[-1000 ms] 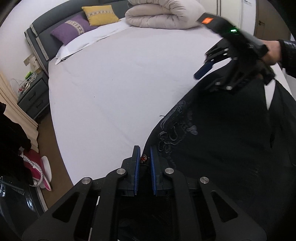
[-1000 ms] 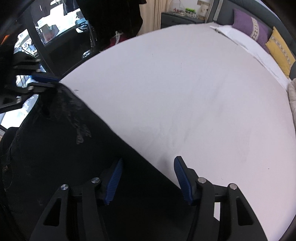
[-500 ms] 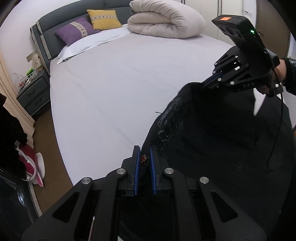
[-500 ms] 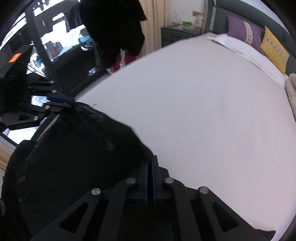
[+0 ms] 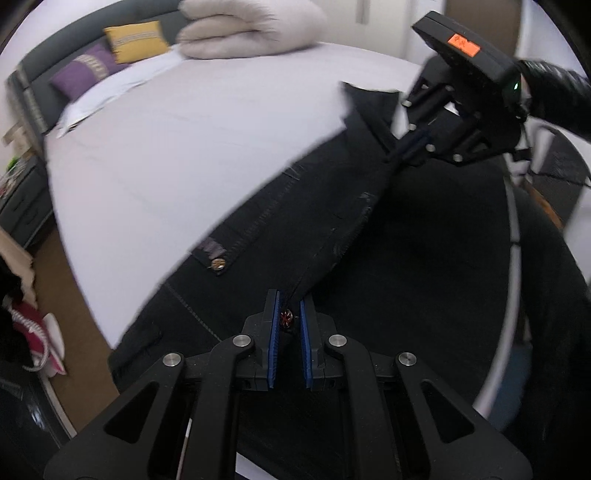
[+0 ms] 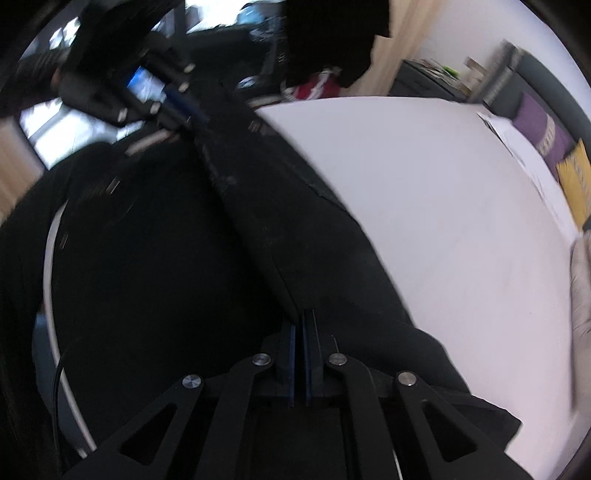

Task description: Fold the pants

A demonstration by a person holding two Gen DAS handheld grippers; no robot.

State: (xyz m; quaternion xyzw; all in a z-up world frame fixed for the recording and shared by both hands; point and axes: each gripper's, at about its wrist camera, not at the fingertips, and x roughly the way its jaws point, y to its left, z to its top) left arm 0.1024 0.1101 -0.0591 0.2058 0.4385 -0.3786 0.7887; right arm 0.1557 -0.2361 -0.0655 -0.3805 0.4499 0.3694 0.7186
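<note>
Black pants hang stretched between my two grippers above the white bed. My left gripper is shut on one end of the waistband, by a red button. My right gripper is shut on the other end of the same edge. In the left wrist view the right gripper is at the upper right, pinching the cloth. In the right wrist view the left gripper is at the upper left. The pants fill most of that view.
A folded beige duvet and purple and yellow pillows lie at the head of the bed. A grey nightstand stands beside it. Dark clothes hang near the curtain. A pink item lies on the floor.
My right gripper shut on the pants edge a second ago. Both grippers have since lifted the pants and pulled the waistband taut between them.
</note>
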